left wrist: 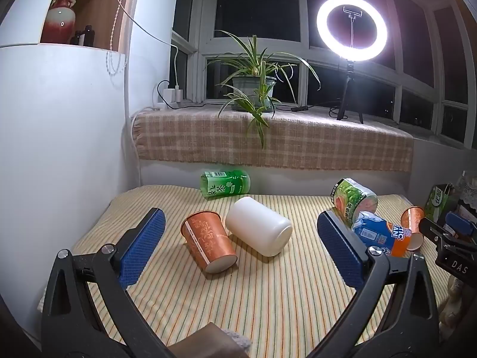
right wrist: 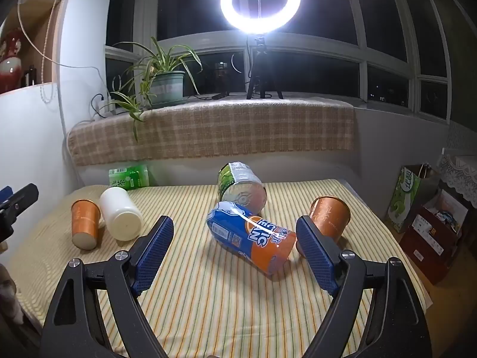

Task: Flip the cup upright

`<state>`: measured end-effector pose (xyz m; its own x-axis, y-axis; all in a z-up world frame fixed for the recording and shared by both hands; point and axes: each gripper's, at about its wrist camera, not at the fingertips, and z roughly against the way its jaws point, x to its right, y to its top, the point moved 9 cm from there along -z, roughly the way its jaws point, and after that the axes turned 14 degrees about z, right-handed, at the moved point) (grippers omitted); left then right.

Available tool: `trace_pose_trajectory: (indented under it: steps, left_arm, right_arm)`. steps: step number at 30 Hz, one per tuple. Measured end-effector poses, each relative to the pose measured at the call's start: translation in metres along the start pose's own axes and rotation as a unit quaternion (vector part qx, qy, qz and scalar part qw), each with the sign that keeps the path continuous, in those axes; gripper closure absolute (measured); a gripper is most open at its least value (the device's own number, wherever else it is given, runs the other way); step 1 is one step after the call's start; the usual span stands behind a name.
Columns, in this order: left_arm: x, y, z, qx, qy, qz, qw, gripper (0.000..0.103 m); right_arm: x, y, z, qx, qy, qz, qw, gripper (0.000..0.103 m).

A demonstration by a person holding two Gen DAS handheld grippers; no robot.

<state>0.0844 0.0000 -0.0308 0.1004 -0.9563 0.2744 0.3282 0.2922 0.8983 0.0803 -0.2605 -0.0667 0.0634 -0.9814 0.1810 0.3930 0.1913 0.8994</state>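
Several cups lie on their sides on the striped table cloth. In the left wrist view an orange paper cup and a white cup lie between the fingers of my open, empty left gripper. In the right wrist view a blue and orange cup lies between the fingers of my open, empty right gripper. A green printed cup lies behind it and a second orange cup lies tilted just past the right finger. A green bottle lies at the back left.
A checked blanket covers the sill behind the table, with a potted plant and a ring light on it. A white wall stands to the left. Bags and boxes stand on the floor to the right.
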Motion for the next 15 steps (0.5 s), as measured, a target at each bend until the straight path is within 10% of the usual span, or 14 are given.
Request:
trace_pose_trajectory:
  steps: [15]
  left_arm:
    - [0.0000,0.0003,-0.0001,0.002,0.001,-0.001,1.0000,0.000]
  right_arm:
    - [-0.0011,0.0013,-0.0023,0.000,-0.002,0.001,1.000,0.019]
